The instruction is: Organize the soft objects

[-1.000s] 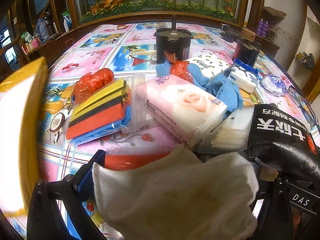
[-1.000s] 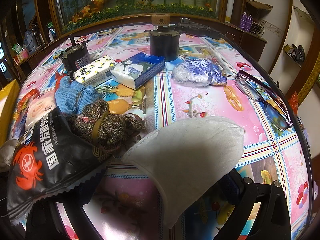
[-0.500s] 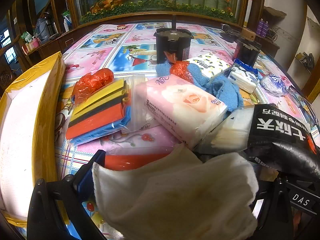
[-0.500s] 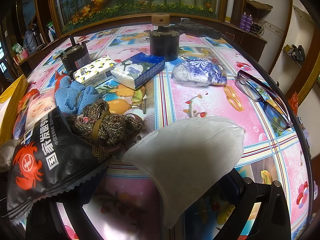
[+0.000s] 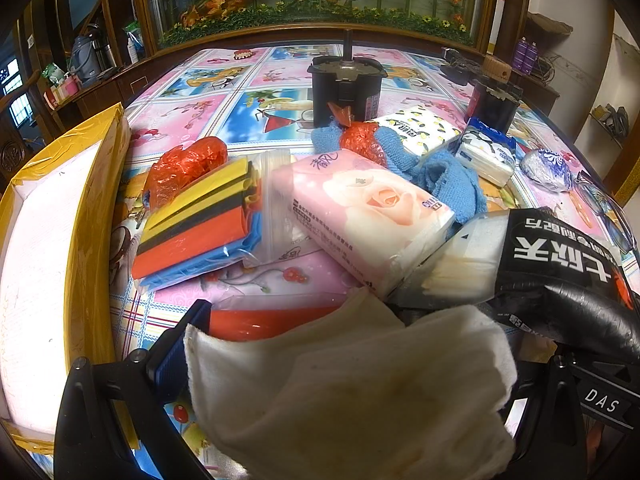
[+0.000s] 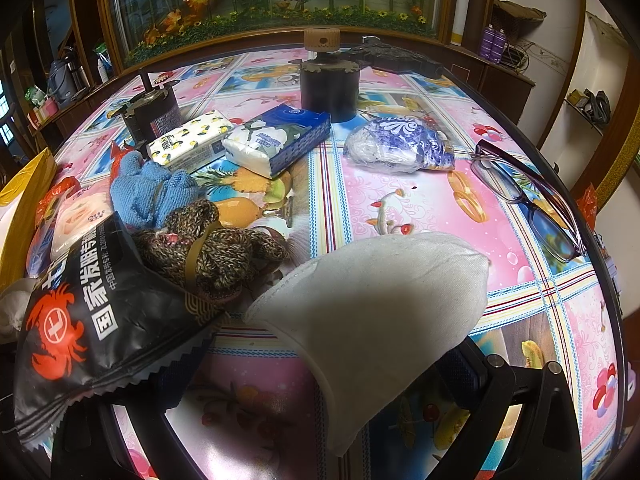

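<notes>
The desk point(image 6: 400, 200), under a bright patterned cover, carries a heap of soft goods. A yellow-edged box point(image 5: 52, 240) stands at its left side. Beside it lie a pink tissue pack point(image 5: 368, 216) and a black crab-printed bag point(image 6: 104, 320). The left gripper point(image 5: 344, 392) has its fingers clamped on a folded white cloth point(image 5: 352, 392), held above the desk. The right gripper point(image 6: 320, 384) has its fingers pinched on a grey-white pad point(image 6: 380, 320), also raised.
</notes>
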`<state>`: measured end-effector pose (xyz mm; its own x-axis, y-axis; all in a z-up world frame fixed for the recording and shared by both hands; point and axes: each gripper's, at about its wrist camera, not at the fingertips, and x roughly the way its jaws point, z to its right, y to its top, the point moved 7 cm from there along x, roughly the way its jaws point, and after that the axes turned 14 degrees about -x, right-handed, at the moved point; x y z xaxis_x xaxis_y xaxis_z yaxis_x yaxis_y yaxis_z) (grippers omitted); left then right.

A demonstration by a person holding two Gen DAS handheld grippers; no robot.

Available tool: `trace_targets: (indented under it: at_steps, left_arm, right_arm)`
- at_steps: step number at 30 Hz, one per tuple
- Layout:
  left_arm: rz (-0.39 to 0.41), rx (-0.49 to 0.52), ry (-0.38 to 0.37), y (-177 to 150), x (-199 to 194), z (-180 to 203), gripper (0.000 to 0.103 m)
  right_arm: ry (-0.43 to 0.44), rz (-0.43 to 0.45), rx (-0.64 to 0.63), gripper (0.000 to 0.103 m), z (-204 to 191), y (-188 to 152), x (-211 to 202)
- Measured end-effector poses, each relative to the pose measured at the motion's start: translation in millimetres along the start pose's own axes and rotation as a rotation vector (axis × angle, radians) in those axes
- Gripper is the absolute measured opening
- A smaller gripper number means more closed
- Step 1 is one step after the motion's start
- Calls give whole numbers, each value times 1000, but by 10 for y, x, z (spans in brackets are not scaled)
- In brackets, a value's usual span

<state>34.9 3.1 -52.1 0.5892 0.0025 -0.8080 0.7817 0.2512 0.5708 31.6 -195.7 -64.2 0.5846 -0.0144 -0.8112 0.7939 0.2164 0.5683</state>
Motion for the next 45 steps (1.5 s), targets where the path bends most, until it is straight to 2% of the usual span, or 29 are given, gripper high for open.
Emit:
trace_targets:
  at_steps: [45]
  left_arm:
    - [0,0,0,0,-1,-2,103]
  right_arm:
    - [15,1,-10,102,-16,-3,-7]
